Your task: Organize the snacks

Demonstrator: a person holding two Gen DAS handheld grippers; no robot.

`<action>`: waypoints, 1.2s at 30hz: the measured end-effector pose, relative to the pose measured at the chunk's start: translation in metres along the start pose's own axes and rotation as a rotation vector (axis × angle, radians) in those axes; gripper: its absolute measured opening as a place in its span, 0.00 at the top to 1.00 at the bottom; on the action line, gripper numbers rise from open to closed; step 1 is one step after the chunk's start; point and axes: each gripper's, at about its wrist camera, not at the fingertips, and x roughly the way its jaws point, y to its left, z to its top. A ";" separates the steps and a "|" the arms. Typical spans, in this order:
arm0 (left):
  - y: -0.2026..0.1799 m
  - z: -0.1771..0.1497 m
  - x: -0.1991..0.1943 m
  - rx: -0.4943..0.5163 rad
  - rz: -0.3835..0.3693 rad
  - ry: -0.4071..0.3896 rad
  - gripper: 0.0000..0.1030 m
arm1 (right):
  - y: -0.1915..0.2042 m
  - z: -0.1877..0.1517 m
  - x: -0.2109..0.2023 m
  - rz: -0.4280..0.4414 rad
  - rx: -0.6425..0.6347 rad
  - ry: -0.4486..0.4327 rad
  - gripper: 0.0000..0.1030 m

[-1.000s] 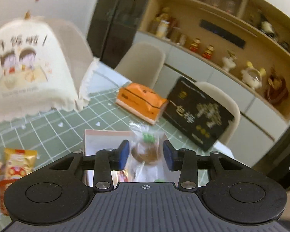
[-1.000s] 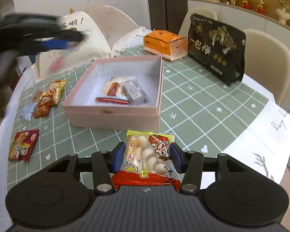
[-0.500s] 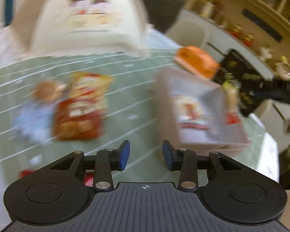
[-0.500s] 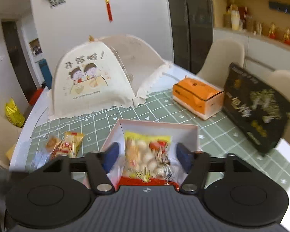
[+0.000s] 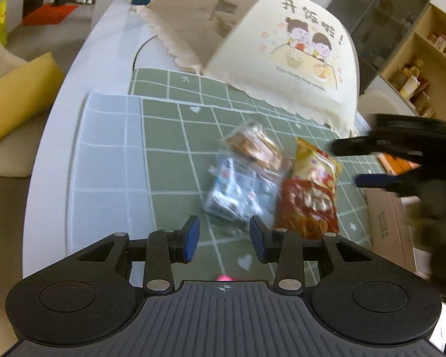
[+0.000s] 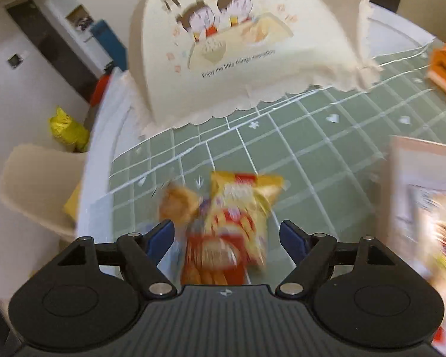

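On the green checked cloth lie three loose snacks: a red-and-yellow packet [image 5: 309,190] [image 6: 232,223], a clear bluish packet [image 5: 238,190] and a brown snack in clear wrap [image 5: 255,145] [image 6: 178,205]. My left gripper [image 5: 223,238] is open and empty, just short of the bluish packet. My right gripper [image 6: 226,238] [image 5: 363,163] hovers over the red-and-yellow packet. Its jaws are opening, and the packet shows between them with neither pad touching it. The pink box [image 6: 401,160] stands to the right with a blurred yellow packet [image 6: 443,238] inside.
A cream mesh food cover [image 5: 282,44] [image 6: 246,44] stands behind the snacks. An orange tissue box [image 6: 443,62] sits at the far right. The white table edge [image 5: 59,148] curves on the left, with a chair and yellow cushion [image 5: 14,98] beyond.
The left gripper let go of a clear-wrapped snack over the box and swung left to the loose snacks. The right gripper carried a yellow packet to the box, released it, widened and moved left.
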 end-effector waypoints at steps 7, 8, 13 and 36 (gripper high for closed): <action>0.011 0.021 0.001 0.027 -0.034 -0.023 0.60 | 0.026 0.006 0.069 -0.154 -0.141 0.045 0.36; 0.013 0.025 0.004 0.026 -0.031 -0.023 0.60 | 0.030 0.000 0.065 -0.149 -0.208 0.054 0.44; 0.007 0.042 0.030 0.051 -0.043 -0.017 0.60 | 0.032 -0.059 0.022 -0.060 -0.333 0.110 0.46; -0.093 -0.068 -0.022 0.499 0.036 0.118 0.58 | -0.035 -0.195 -0.119 -0.117 -0.402 -0.062 0.31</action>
